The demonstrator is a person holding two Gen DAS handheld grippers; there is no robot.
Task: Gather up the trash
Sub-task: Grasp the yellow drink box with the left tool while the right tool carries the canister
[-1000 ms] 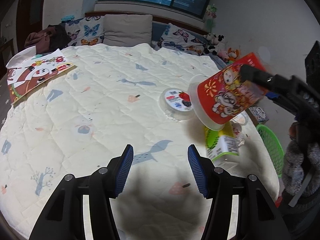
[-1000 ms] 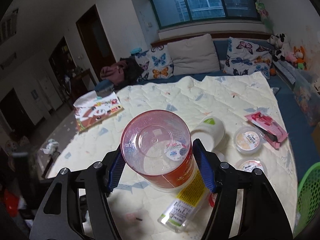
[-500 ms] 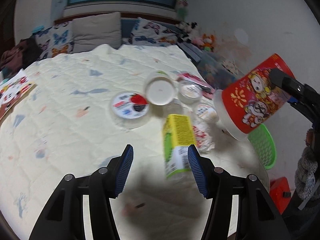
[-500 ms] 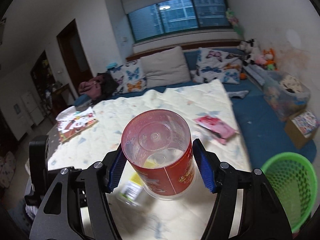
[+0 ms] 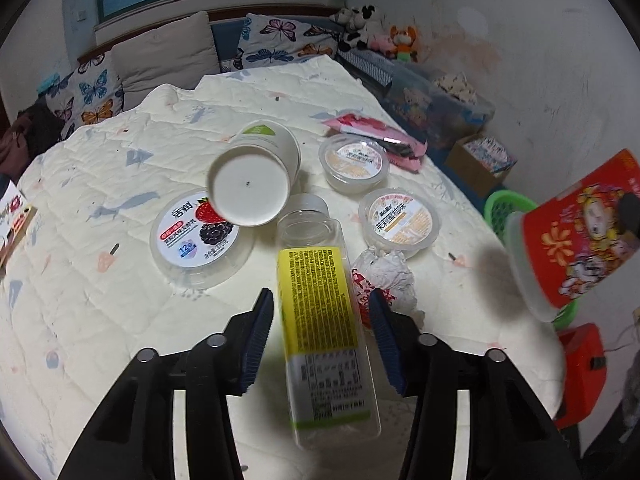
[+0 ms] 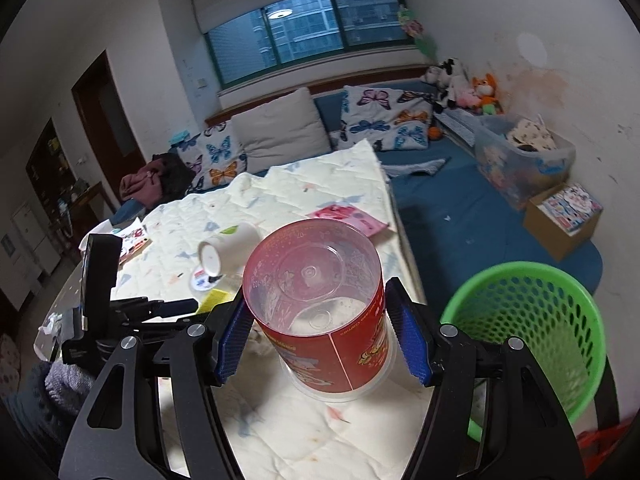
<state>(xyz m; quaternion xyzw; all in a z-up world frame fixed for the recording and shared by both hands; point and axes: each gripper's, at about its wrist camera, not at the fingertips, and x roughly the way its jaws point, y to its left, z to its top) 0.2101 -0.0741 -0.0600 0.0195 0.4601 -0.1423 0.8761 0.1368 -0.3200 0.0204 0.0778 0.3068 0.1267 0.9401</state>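
The right tongs [image 6: 322,344] pinch a red snack tub [image 6: 320,304] held above the quilt's edge, next to the green mesh basket [image 6: 532,336] on the floor. The left tongs [image 5: 320,334] are closing around a clear bottle with a yellow label [image 5: 320,312] lying on the quilted bed [image 5: 100,272], pads not yet touching it.

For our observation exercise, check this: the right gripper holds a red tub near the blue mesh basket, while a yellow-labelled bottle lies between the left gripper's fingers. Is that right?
Not quite. The mesh basket is green, not blue, as the right wrist view shows. The rest stands: the right gripper holds the red tub near it, and the yellow-labelled bottle lies between the left gripper fingers, which are closing.
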